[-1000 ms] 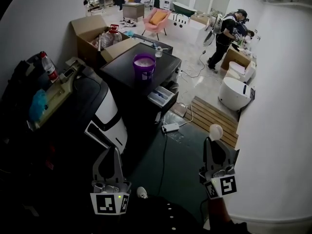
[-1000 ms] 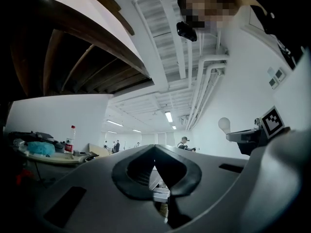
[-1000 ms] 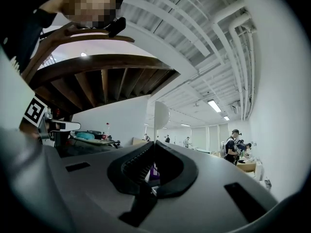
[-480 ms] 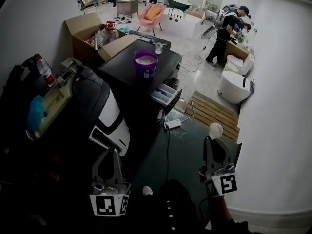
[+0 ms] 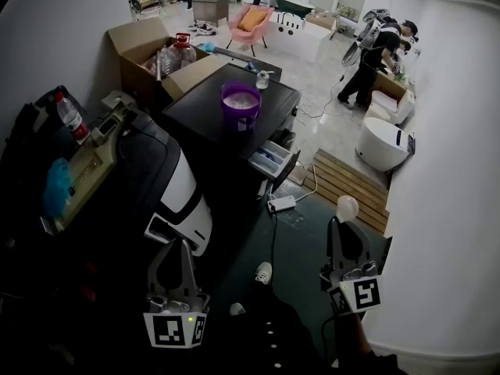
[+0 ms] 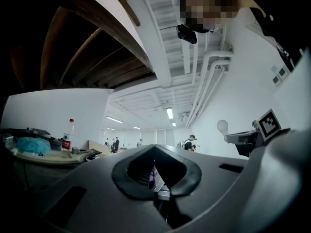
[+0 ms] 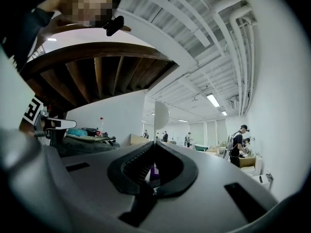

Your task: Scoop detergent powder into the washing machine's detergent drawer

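Purple tub (image 5: 241, 105) of white powder sits on the black washer (image 5: 201, 106), and the drawer (image 5: 270, 156) stands pulled out at the washer's front. Well back from the washer, the right gripper (image 5: 339, 230) pinches a white scoop (image 5: 347, 208) upright. The left gripper (image 5: 183, 246), beside it, has jaws closed together on nothing.
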Demonstrator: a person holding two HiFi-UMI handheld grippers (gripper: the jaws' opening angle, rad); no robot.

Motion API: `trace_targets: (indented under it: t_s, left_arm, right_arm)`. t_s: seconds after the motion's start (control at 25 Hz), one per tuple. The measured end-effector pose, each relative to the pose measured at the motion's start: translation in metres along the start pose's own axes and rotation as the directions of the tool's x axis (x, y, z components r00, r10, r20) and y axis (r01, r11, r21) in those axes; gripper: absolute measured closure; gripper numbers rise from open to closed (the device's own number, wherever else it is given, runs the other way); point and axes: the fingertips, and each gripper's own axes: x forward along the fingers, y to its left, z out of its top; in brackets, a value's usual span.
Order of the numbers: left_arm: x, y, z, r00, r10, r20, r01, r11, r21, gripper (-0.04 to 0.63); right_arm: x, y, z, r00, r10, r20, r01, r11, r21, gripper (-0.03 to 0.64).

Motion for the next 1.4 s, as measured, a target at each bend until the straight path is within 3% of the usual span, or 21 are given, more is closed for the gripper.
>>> trace_targets:
  t_s: [0.32,0.6,0.92,1.4]
  left_arm:
    - [0.048,0.007,-0.006,1.0,0.019,-0.006,-0.019,1.0,0.013,0.581]
    - [0.091,0.006,-0.019,1.0,0.018,-0.022,-0.018,1.0,0.009,0.581]
    - [0.138,0.012,-0.026,0.998,0.049,-0.033,-0.048,0.998,0.027,0.581]
    - [0.198,-0.003,-0.032,0.996,0.083,-0.033,-0.081,0.995,0.049,0.581]
  right_arm:
    - [0.049,-0.025,-0.015,0.998,0.014,-0.06,-0.015,1.0,-0.014,0.584]
    - [0.09,-0.044,-0.012,1.0,0.026,0.005,-0.026,0.999,0.023,0.584]
    - [0.129,-0.073,-0.024,0.999,0.024,-0.035,-0.022,0.999,0.034,0.584]
    - [0.186,-0.11,-0.03,0.995,0.098,-0.003,-0.097,0.995,0.036,0.584]
